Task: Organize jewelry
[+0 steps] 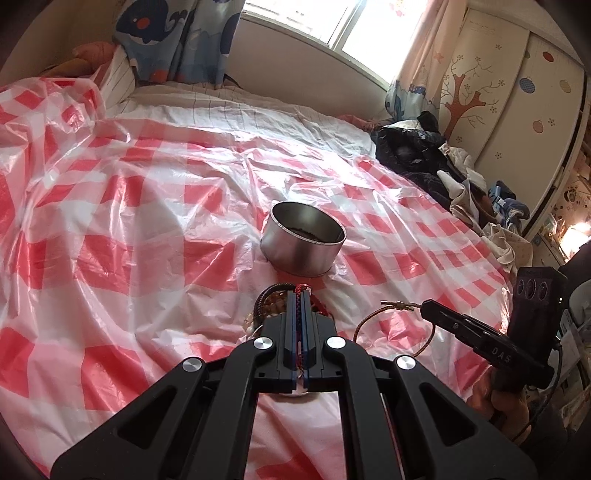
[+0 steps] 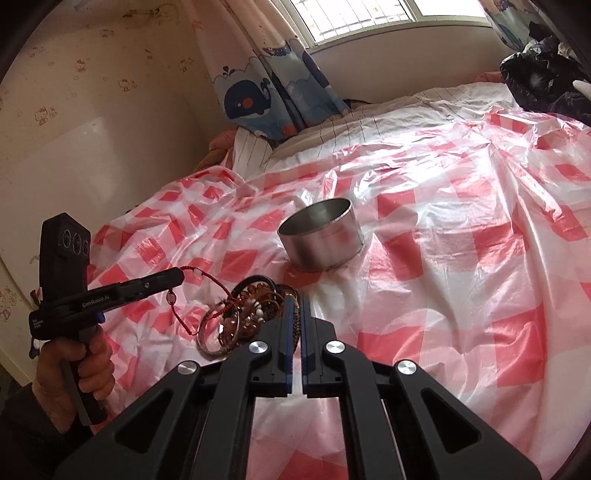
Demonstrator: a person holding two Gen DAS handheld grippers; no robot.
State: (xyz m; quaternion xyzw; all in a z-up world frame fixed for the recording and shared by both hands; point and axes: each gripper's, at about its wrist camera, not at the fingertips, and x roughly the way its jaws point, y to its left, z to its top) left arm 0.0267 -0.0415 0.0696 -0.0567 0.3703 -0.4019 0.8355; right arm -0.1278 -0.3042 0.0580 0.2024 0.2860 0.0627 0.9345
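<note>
Left wrist view shows the left gripper (image 1: 300, 295) nearest the lens, its jaws pressed together on a red cord bracelet (image 1: 302, 287) that rises between the tips. Just below and behind those tips lies the pile of bracelets (image 1: 271, 304) (beaded, braided and metal ones tangled together) on the red-and-white checked plastic sheet (image 1: 129, 206) covering the bed. To the right, the right gripper (image 1: 424, 305) is clamped on a thin brown cord bracelet (image 1: 391, 314) that loops down from its tip, clear of the sheet. From the right wrist view, the right gripper (image 2: 294, 301) shows a woven strand between its narrowly spaced fingers, and the left gripper (image 2: 181, 274) dangles its red cord over the pile. Beyond the pile stands the open round metal tin (image 1: 303, 238). Farthest off hang whale-print curtains (image 1: 177, 40) under the window (image 1: 332, 18).
</note>
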